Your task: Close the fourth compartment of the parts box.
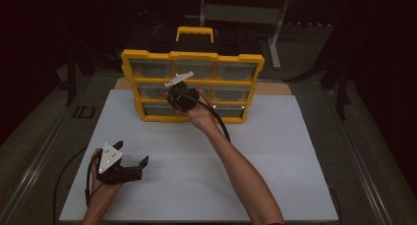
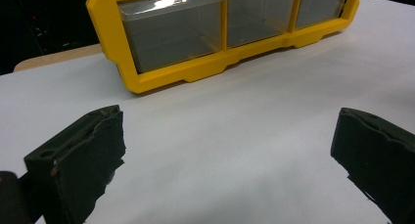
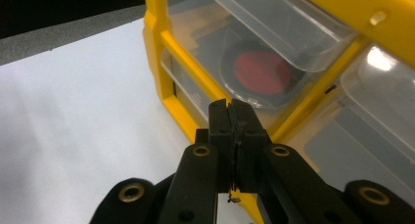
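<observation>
A yellow drawer cabinet [image 1: 192, 57] with clear plastic drawers stands upright at the back of the white board [image 1: 196, 161]. My right gripper [image 1: 173, 95] is held up against the cabinet's front at the left-hand drawers. In the right gripper view its jaws [image 3: 234, 109] are pressed together, tips at the yellow frame [image 3: 156, 38] just below a clear drawer holding a red disc [image 3: 259, 70]. Nothing shows between the pads. My left gripper [image 1: 132, 154] rests low at the board's front left, open. Its jaws [image 2: 227, 141] stand wide apart over bare board, facing the cabinet's bottom row [image 2: 171, 33].
Behind the cabinet sits a dark case with a yellow handle [image 1: 195, 33]. A grey metal stand [image 1: 274, 36] is at the back right. The board lies on a wooden tabletop [image 1: 275, 89]; dark floor surrounds it.
</observation>
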Demonstrator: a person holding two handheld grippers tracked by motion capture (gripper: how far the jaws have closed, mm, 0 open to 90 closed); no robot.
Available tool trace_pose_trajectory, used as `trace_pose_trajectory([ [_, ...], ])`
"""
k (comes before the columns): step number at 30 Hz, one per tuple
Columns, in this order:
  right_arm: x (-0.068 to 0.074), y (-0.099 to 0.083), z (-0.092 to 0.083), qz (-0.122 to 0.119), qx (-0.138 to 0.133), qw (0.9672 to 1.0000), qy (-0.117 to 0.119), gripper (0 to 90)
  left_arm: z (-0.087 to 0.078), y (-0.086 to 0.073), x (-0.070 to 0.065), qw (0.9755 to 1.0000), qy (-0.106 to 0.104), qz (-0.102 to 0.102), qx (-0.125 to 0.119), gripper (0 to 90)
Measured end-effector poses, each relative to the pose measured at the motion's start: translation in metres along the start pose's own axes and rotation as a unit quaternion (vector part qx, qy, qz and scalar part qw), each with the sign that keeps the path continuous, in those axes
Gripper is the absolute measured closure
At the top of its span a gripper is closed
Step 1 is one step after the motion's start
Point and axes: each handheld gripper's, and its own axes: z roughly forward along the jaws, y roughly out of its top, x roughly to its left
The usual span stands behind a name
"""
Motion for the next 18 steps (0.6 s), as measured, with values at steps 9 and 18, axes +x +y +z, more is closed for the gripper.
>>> trace_pose_trajectory([
  [9,0.003,-0.001,-0.010,-0.018,0.008,0.9998,0.008,85.4,0.001,0.000,-0.001,1.0000,-0.001,0.000,0.001,0.1],
  [18,0.004,-0.005,-0.018,-0.033,0.018,0.9990,0.025,73.8,0.001,0.000,-0.001,1.0000,-0.001,0.000,0.000,0.1],
])
